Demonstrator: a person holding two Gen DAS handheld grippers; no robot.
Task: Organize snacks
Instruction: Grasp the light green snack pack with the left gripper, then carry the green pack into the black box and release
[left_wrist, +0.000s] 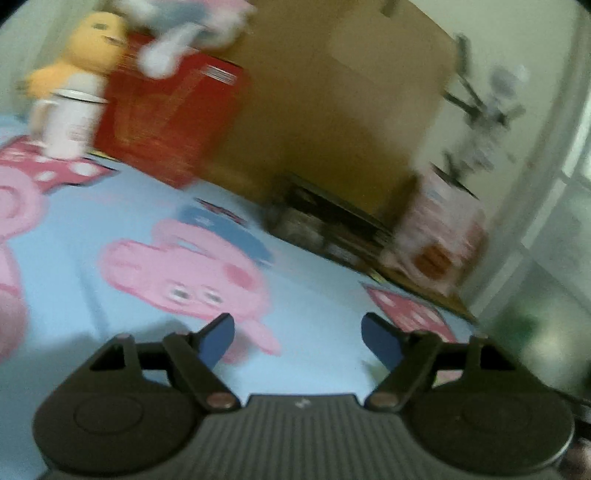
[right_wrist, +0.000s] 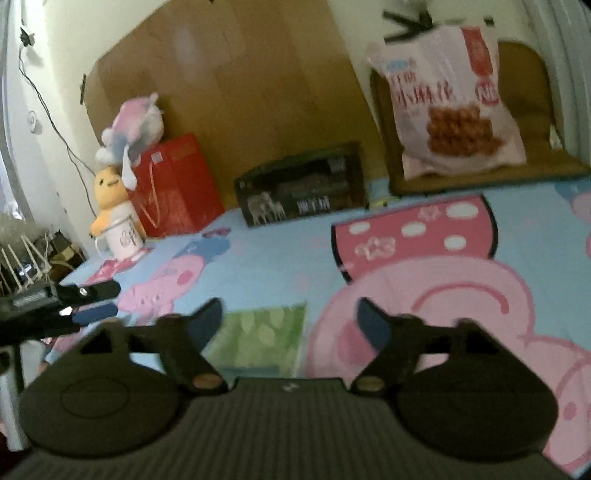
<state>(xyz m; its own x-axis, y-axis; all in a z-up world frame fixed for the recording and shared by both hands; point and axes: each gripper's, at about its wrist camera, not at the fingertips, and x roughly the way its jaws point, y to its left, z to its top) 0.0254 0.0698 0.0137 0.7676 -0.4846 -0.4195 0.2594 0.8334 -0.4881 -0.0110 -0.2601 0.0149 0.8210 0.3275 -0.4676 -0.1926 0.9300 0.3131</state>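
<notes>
A pink snack bag (right_wrist: 450, 110) leans upright in a brown cardboard tray (right_wrist: 480, 179) at the back right; the left wrist view shows the bag (left_wrist: 439, 236) blurred at the right. A dark snack box (right_wrist: 303, 188) lies against the brown headboard, also seen as a dark box (left_wrist: 325, 229). My right gripper (right_wrist: 290, 321) hovers open over the blue cartoon cloth, nothing between its blue pads. A green flat patch (right_wrist: 262, 332) lies just past it; I cannot tell whether it is a packet or print. My left gripper (left_wrist: 297, 336) is open and empty, also visible at the left edge (right_wrist: 105, 300).
A red gift bag (right_wrist: 173, 184) stands at the back left with a pink-and-white plush (right_wrist: 136, 122) on top. Beside it a white mug (right_wrist: 123, 236) holds a yellow plush. A cluttered rack (right_wrist: 26, 254) sits off the left edge. The brown board (right_wrist: 240, 92) closes off the back.
</notes>
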